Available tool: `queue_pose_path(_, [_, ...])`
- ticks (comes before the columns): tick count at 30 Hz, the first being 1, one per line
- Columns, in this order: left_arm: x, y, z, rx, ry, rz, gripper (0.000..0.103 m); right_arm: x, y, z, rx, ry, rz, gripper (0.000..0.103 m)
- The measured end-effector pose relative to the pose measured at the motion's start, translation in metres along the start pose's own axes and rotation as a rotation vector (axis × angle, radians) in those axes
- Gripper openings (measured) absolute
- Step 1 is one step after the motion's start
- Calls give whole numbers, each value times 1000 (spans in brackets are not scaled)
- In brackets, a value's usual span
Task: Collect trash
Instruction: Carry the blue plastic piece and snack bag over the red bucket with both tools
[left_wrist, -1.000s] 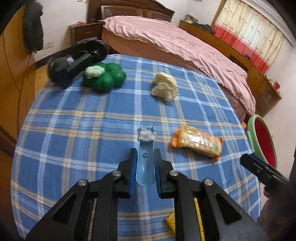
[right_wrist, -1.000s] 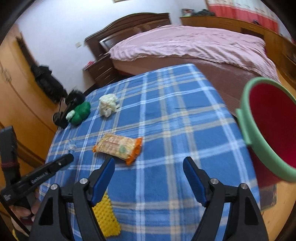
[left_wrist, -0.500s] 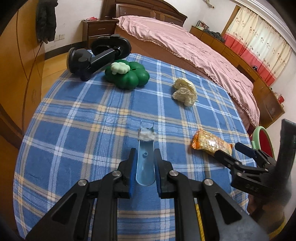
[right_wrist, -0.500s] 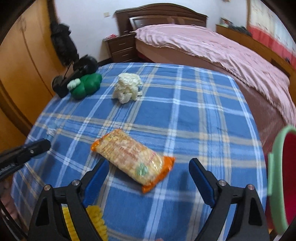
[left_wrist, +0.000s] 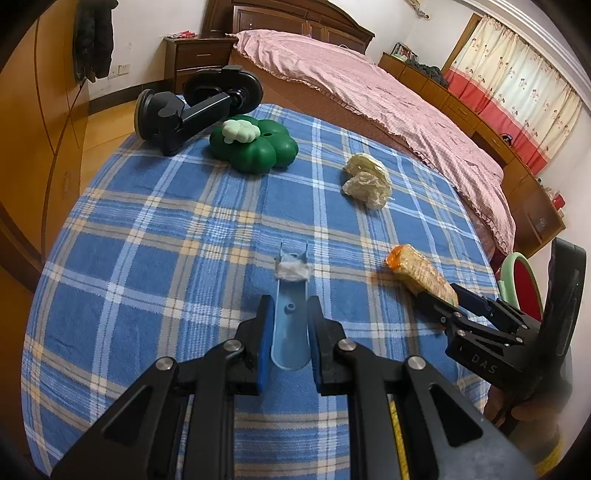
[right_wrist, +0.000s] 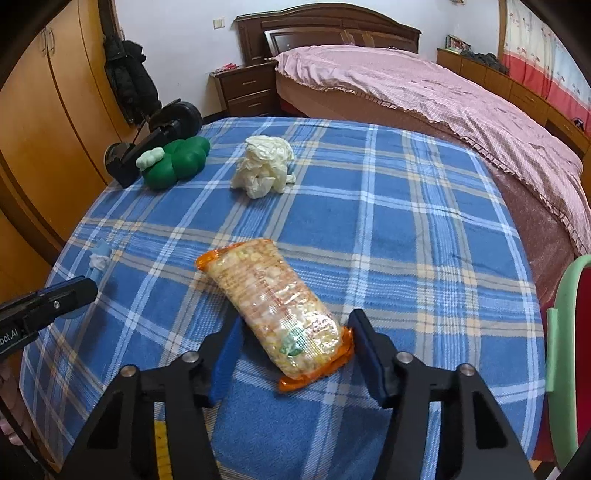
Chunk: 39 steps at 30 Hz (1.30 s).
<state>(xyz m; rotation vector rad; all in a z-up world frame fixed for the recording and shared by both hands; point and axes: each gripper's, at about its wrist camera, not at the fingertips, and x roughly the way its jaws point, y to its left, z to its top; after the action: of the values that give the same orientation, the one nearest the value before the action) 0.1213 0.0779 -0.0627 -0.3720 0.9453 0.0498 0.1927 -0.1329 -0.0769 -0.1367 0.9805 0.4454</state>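
Observation:
An orange snack packet (right_wrist: 273, 306) lies on the blue plaid tablecloth (right_wrist: 406, 221). My right gripper (right_wrist: 295, 325) straddles its near end with the jaws closing. The right pad is at the packet's edge, while a sliver of cloth still shows beside the left pad. From the left wrist view, the right gripper (left_wrist: 439, 299) reaches the same packet (left_wrist: 421, 273) from the right. My left gripper (left_wrist: 290, 332) is shut on a light blue plastic piece (left_wrist: 291, 317) that has a white wad at its far end. A crumpled whitish bag (right_wrist: 264, 166) lies further back.
A green clover-shaped object (left_wrist: 255, 149) and a black suction mount (left_wrist: 192, 107) sit at the table's far left. A red bin with a green rim (right_wrist: 569, 369) stands beside the table's right edge. A yellow item (left_wrist: 397, 424) lies under the grippers. A pink bed (right_wrist: 424, 85) is behind.
My right gripper swung in over the snack packet, came down and narrowed its jaws around the near end. The left gripper shifted slightly, then held still, keeping the blue piece.

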Motion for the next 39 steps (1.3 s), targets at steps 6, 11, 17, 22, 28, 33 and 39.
queue_pose_path(6, [-4,-7,-2,11,-10,-10,17,-9,-7,-7,66,-12,27,57])
queue_pose_path(11, [-11,-14,-3,24,-21,-27,17,-23,-17,-18,135,-28,51,57])
queue_pose_path(17, [-22,-26,-5,45,-37,-51,17,-50,-26,-29,204,-77,63,57])
queue_pose_path(22, [-30,-38,-8,63,-47,-73,17,-73,-34,-37,248,-120,64,57])
queue_pose_path(28, [-40,-54,-10,89,-58,-106,17,-98,-45,-47,294,-168,65,57])
queue_pose_path(33, [-47,-69,-12,116,-64,-133,17,-115,-54,-55,332,-201,61,57])
queue_pose_path(39, [-51,-87,-13,146,-67,-161,17,-134,-63,-63,368,-236,54,57])
